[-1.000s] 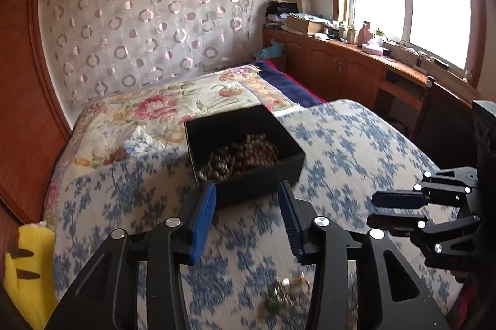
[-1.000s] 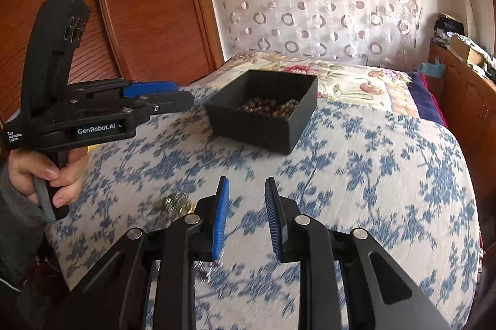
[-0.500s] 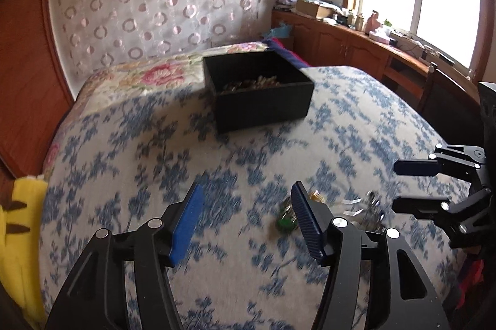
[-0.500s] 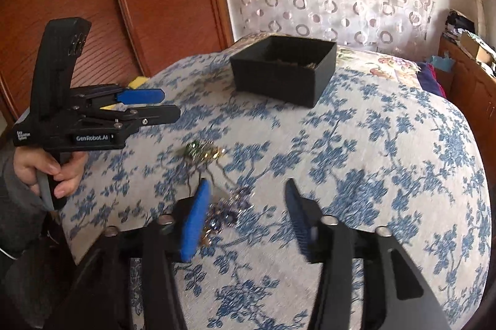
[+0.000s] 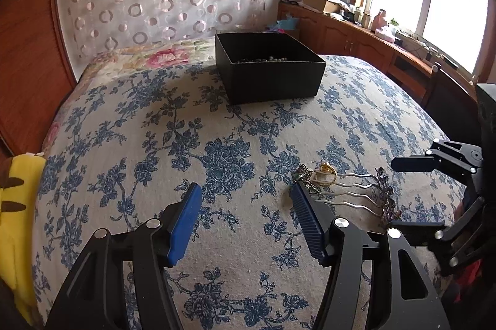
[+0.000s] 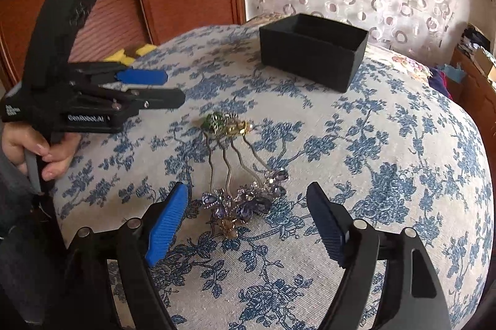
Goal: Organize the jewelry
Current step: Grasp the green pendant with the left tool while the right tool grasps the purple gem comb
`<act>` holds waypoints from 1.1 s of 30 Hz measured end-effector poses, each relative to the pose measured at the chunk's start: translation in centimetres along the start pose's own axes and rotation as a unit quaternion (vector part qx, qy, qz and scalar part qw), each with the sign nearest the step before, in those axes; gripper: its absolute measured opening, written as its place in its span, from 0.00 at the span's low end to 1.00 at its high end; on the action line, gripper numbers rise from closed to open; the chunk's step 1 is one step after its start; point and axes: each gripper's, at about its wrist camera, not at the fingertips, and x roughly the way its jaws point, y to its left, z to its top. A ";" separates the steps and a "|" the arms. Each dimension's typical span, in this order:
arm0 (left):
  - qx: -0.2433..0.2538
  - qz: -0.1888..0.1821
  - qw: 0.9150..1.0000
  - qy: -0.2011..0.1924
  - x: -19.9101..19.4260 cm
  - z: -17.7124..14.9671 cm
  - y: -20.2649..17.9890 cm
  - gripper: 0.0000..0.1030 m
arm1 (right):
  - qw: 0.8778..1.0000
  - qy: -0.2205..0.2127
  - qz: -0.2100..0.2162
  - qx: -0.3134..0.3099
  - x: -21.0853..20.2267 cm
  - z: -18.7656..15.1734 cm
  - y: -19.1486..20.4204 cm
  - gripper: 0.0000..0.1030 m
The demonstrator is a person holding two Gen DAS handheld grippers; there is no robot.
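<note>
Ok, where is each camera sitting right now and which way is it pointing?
Left wrist: rides on the left gripper, angled down across the bedspread toward the black box and window; own open fingers show, right gripper at the side.
Right wrist: rides on the right gripper, jaws opening, nothing gripped, facing the purple hair comb and wardrobe; left gripper and hand show.
Shared: box, bedspread, both combs, green-gold hair comb.

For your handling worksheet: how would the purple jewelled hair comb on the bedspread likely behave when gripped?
The purple comb looks like rigid metal, so it probably stays stiff. Its thin prongs and set stones seem fragile. Lying flat on the soft bedspread, it is unlikely to roll.
</note>
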 end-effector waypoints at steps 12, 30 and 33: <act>0.001 -0.008 1.000 0.004 0.3 -0.1 -0.5 0.56 | 1.000 0.010 -0.008 -0.023 0.9 0.1 0.7 0.60; 0.002 -0.018 1.000 0.005 0.6 -0.2 -1.2 0.56 | 0.999 -0.052 -0.004 -0.001 -3.4 2.0 -1.5 0.60; 0.003 -0.020 1.000 0.006 0.7 -0.2 -1.3 0.56 | 0.998 -0.059 -0.005 0.002 -4.0 1.9 -1.8 0.60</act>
